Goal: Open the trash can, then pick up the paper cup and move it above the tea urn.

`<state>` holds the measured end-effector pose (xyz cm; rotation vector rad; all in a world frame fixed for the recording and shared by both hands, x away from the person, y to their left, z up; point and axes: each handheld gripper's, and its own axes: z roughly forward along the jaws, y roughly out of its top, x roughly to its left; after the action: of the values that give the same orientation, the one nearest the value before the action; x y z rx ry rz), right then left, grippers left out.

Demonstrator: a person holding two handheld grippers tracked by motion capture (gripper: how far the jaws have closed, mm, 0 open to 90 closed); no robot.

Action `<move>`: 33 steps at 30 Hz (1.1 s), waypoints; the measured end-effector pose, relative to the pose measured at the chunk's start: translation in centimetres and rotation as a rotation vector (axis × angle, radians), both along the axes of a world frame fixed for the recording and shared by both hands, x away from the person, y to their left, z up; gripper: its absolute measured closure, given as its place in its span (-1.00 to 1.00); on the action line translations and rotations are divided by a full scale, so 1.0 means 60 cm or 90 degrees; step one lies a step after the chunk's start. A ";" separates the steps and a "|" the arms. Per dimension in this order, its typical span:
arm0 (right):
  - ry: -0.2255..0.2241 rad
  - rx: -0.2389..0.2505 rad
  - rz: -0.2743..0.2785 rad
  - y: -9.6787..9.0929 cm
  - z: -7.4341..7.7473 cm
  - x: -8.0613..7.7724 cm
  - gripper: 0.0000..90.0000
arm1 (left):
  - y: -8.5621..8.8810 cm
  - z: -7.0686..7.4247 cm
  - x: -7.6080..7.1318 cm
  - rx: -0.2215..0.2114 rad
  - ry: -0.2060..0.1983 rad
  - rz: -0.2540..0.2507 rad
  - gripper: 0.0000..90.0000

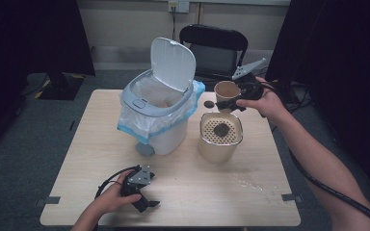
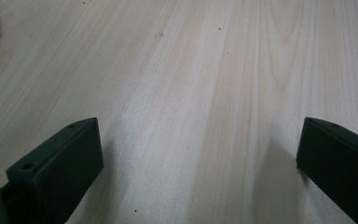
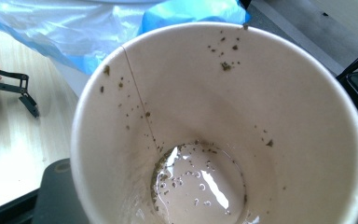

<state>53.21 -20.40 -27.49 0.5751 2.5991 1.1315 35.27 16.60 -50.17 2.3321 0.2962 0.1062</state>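
We have the paper cup (image 3: 223,126) pinched in the right gripper (image 1: 226,102), left gripper (image 1: 144,202) spread idle; next, tip it over the strainer (image 1: 221,129)

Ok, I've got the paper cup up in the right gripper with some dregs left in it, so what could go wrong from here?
1. The paper cup holds a little liquid with tea bits; tipped before it is over the strainer container or the bin, it could spill on the table.
2. The right gripper grips a soft paper wall; a harder squeeze may buckle it.
3. The bin's blue liner hangs loose beside the cup and could snag.
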 end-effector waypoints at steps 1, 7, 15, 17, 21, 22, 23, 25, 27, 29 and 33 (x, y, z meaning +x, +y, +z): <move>0.002 0.003 0.001 0.001 0.002 0.000 -0.36 | 0.000 0.000 0.000 0.000 0.000 0.000 -1.00; 0.005 0.000 0.007 0.010 0.013 -0.004 -0.36 | 0.000 0.000 0.000 -0.001 0.000 -0.002 -1.00; 0.011 0.000 0.033 0.033 0.026 -0.011 -0.36 | 0.000 0.000 0.000 0.000 -0.001 -0.002 -1.00; 0.012 -0.002 0.039 0.038 0.030 -0.014 -0.36 | 0.000 0.000 0.000 0.000 -0.001 -0.002 -1.00; 0.007 -0.003 0.049 0.045 0.040 -0.020 -0.36 | 0.000 0.000 0.001 0.000 -0.001 -0.005 -1.00; 0.007 0.001 0.051 0.046 0.042 -0.021 -0.36 | 0.000 0.000 0.001 0.001 -0.001 -0.005 -1.00; 0.005 0.000 0.053 0.047 0.044 -0.021 -0.36 | 0.000 0.000 0.001 0.001 -0.001 -0.006 -1.00; 0.008 0.002 0.054 0.050 0.048 -0.022 -0.36 | 0.000 0.000 0.001 0.001 -0.001 -0.005 -1.00; 0.006 0.000 0.057 0.053 0.051 -0.023 -0.36 | 0.000 0.000 0.001 0.001 -0.001 -0.003 -1.00; 0.007 -0.002 0.063 0.057 0.056 -0.024 -0.36 | 0.000 0.000 0.001 0.001 -0.001 -0.005 -1.00; 0.007 -0.004 0.073 0.065 0.068 -0.026 -0.36 | 0.000 0.000 0.001 0.001 -0.001 -0.005 -1.00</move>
<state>51.64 -16.52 -23.42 0.4376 2.6729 1.1574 35.32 16.59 -50.17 2.3344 0.2868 0.1048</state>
